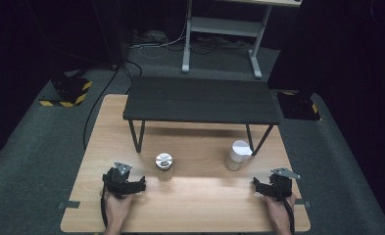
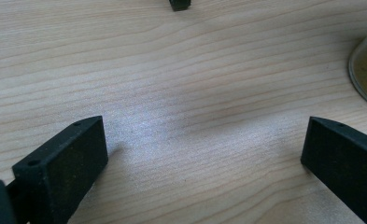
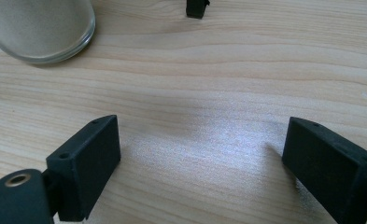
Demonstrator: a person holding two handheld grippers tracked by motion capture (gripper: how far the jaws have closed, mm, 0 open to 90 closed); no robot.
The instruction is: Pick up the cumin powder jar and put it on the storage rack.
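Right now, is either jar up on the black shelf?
No, both the metal-lidded jar and the white-lidded jar stand on the table.

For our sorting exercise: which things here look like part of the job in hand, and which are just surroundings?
Likely in play, judging by nearness to the grippers:
- jar with metal lid
- jar with white lid
- left gripper, open
- right gripper, open
- black shelf, possibly

Just surroundings:
- grey desk frame
- floor cables
- hazard-striped bases
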